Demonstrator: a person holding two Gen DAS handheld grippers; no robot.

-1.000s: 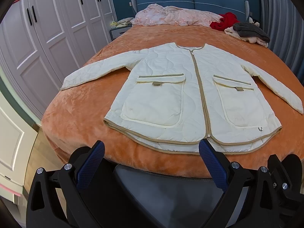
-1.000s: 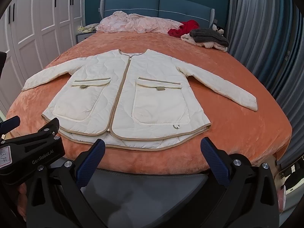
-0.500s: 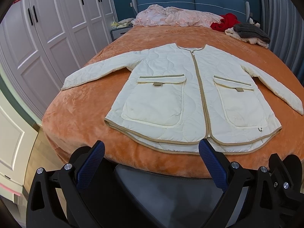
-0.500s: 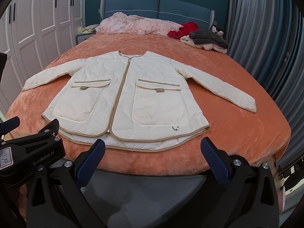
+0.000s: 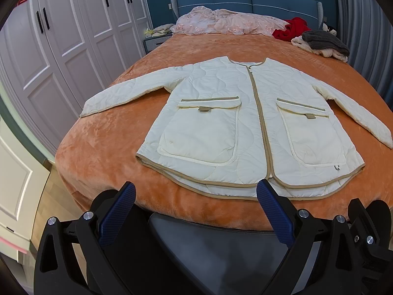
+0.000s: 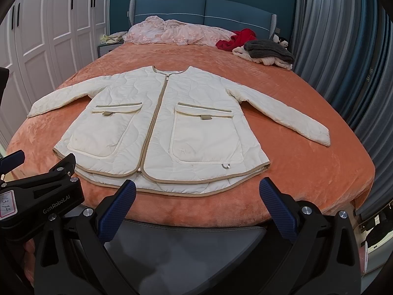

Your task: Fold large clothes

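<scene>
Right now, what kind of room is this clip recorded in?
A home bedroom, most likely: a bed with a blue padded headboard, white wardrobe doors along one side, and a cream quilted jacket spread flat on the orange cover.

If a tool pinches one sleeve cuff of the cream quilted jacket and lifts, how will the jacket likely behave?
The quilted jacket is likely floppy: it lies flat and spread on the orange bedspread, so the body would trail and drape. The puffy quilting suggests it is light for its size. The plush bedspread may drag on it, not let it slide.
</scene>
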